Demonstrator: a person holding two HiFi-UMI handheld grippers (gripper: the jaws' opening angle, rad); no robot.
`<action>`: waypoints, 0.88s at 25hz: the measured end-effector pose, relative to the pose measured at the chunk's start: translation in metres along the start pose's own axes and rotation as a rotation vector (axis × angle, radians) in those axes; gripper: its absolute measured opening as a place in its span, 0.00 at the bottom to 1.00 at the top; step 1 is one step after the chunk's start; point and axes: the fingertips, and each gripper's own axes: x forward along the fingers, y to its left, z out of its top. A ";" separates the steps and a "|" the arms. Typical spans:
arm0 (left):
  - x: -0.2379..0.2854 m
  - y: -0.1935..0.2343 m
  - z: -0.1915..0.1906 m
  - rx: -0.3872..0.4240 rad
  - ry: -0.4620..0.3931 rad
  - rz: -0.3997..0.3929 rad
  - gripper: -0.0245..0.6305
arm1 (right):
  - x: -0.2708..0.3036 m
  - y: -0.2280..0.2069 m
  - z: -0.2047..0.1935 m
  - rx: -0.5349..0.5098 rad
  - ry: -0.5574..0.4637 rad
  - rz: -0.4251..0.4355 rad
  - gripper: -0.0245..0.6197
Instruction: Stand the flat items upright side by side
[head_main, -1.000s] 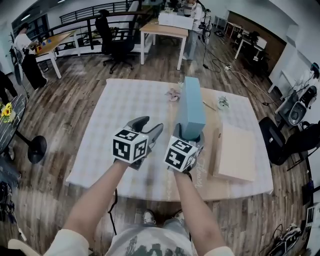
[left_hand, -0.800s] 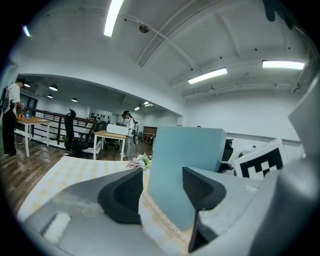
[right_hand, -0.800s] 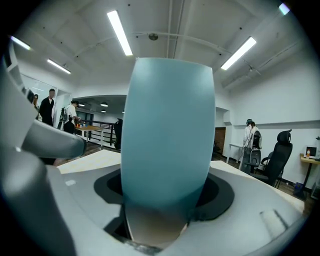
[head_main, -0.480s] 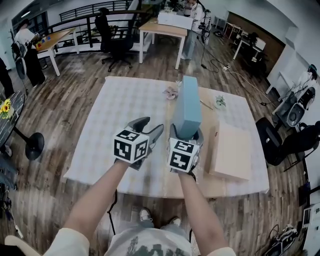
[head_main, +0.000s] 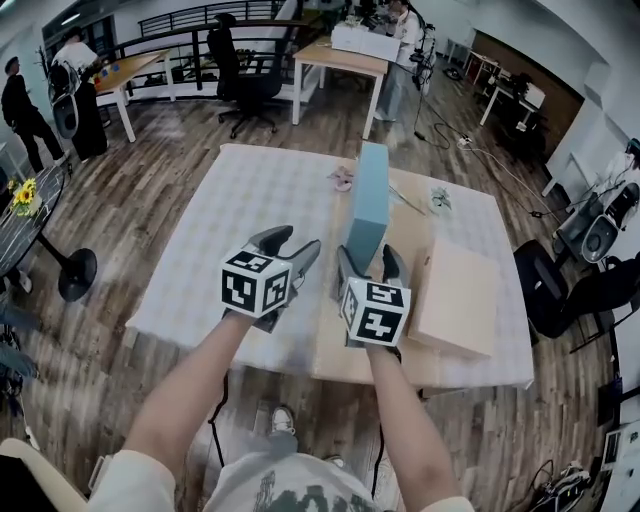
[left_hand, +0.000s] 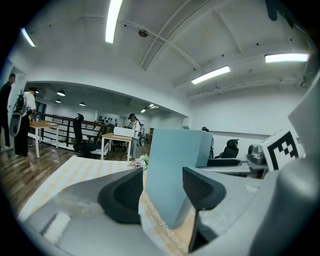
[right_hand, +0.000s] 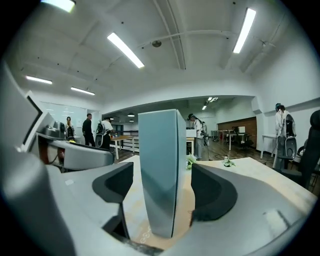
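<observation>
Here, upright at centre of worktop (head_main: 240, 200): teal box (head_main: 368, 200), set on a narrow end, tall and slim. Straddled low down by right hand-held gripper (head_main: 368, 262), jaws just been opening, pads clear of both broad faces, i.e. released, box freestanding between them. Left hand-held gripper (head_main: 295, 243) just left of it, jaws spread, empty.

Lower right of frame, lying flat near worktop's right edge: tan flat box (head_main: 458, 300), prob. next to stand up. Both judged stiff, light, smooth-sided; tippy once upright, so back out straight w/o brushing the faces. Tan box best taken across its thin edge, then pivoted up beside the teal one.

Upper centre, beyond teal box: small pink item (head_main: 342, 180) and small greenish item (head_main: 441, 203), well apart from the work, not in the way. Bare strip of worktop between the two boxes.
</observation>
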 end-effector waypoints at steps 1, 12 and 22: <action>-0.002 -0.006 -0.001 0.002 0.000 0.006 0.41 | -0.007 -0.003 0.000 0.002 0.000 0.014 0.59; 0.000 -0.106 -0.028 0.028 0.041 -0.022 0.41 | -0.092 -0.070 -0.014 0.058 0.030 0.083 0.58; 0.050 -0.220 -0.040 0.060 0.078 -0.131 0.41 | -0.165 -0.172 -0.033 0.117 0.053 0.066 0.59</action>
